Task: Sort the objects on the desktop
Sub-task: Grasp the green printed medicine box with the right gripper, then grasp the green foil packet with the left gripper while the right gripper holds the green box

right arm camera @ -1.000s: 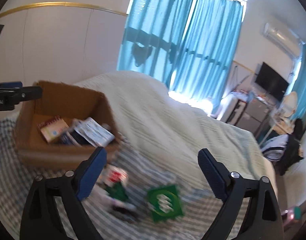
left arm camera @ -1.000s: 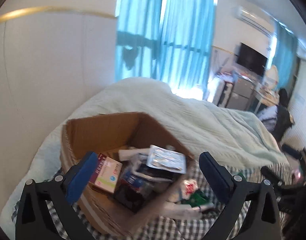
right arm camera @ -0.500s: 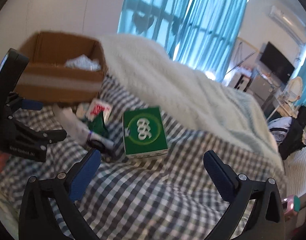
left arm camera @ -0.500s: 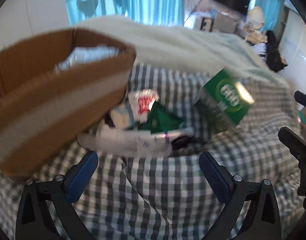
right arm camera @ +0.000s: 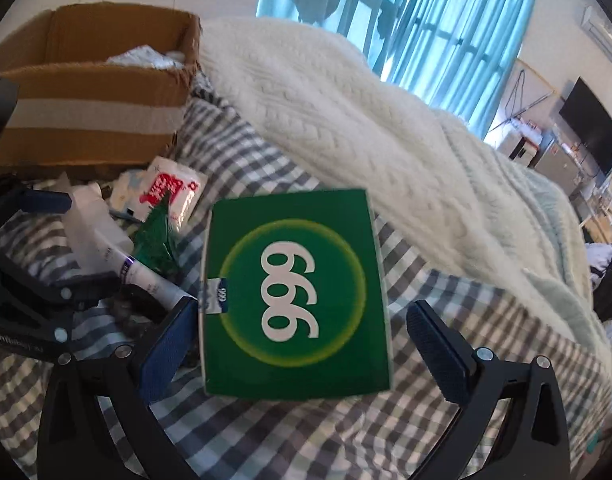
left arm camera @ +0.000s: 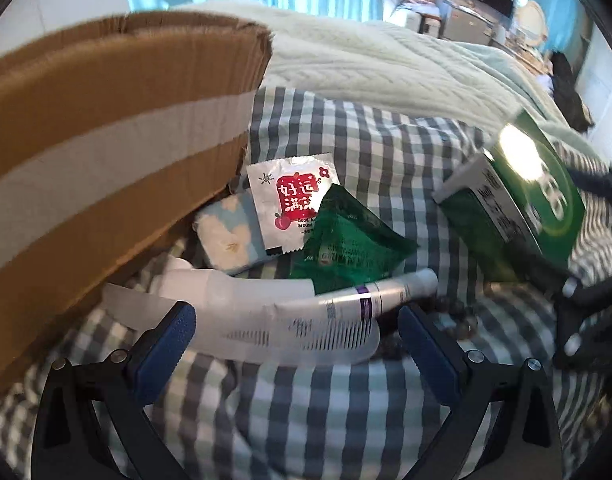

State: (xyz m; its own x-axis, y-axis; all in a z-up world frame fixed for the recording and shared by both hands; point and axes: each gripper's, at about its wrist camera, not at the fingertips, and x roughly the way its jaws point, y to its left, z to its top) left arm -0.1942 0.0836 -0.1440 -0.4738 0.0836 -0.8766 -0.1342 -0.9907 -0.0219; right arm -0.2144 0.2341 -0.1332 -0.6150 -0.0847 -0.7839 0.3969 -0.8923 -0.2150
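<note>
Both tools sit wide apart at the fingers with nothing gripped. From my right tool (right arm camera: pixel 302 334) I look straight down on the green box (right arm camera: pixel 294 300), white "999" printed in a yellow-ringed circle; it lies flat on the checked bedsheet (right arm camera: pixel 345 432) between the two blue pads, the left pad close beside its left edge and the right pad clear of it, so I cannot call it a grip. My left tool (left arm camera: pixel 292 338) hovers spread over a white tube (left arm camera: pixel 306 320) with a purple band, which lies crosswise just ahead of the fingertips, apparently not touching them.

Beyond the tube from the left tool sit a crumpled green wrapper (left arm camera: pixel 349 244), a silver sachet with a red label (left arm camera: pixel 292 204) and a small pale-blue floral packet (left arm camera: pixel 230 240), all huddled against the cardboard box (left arm camera: pixel 106 152) with its band of pale tape. Something dark and blurred lies right of the tube; I cannot identify it. The green box (left arm camera: pixel 521 200) stands to the far right of the left tool.

Past everything lies a white knitted blanket (right arm camera: pixel 365 120), with blue curtains (right arm camera: pixel 425 12) behind.
</note>
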